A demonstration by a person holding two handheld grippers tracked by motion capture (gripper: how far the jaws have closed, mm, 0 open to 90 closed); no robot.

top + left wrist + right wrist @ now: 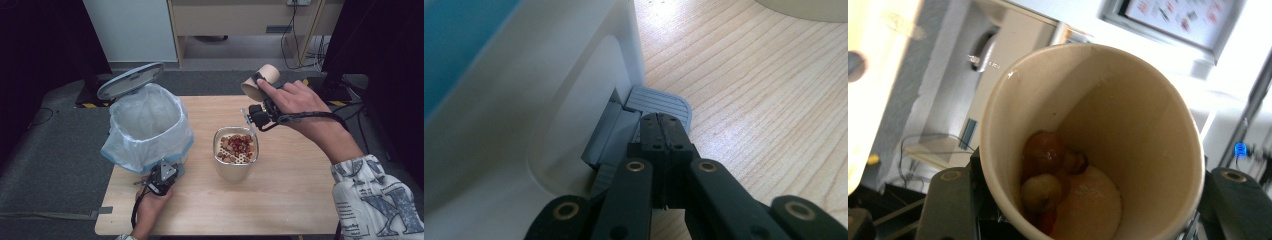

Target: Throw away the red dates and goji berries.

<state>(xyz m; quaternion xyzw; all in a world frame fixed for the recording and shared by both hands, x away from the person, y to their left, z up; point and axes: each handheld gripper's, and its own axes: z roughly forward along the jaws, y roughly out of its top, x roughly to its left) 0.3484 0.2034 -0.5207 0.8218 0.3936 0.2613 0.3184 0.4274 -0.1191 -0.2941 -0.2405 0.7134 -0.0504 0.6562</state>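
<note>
A wooden table (280, 200) is seen from above, with a bin (147, 127) at its left side and a strainer pot (235, 152) near the middle. The bin is lined with a pale bag, and its lid (131, 80) is raised and tilted back.

The left gripper (162, 179) is held low at the foot of the bin, on the person's side. In the left gripper view its jaws are closed tip to tip with nothing between them, and they are set down on the grey pedal (659, 102) that juts from the bin's base onto the table.

The right gripper (257, 97) is raised above the far side of the table, beyond the pot and well apart from the bin. A paper cup (260, 80) is clamped between its jaws — the cup is tipped well over, its base turned away from the person. In the right gripper view the cup (1128, 130) is looked into from its mouth: a few round reddish and pale fruits (1045, 170) are lodged at the bottom, and the jaws are pressed against its two sides.

The pot is stood upright on the table, just beside the bin — its perforated insert is loaded with small reddish and tan pieces (236, 146).
</note>
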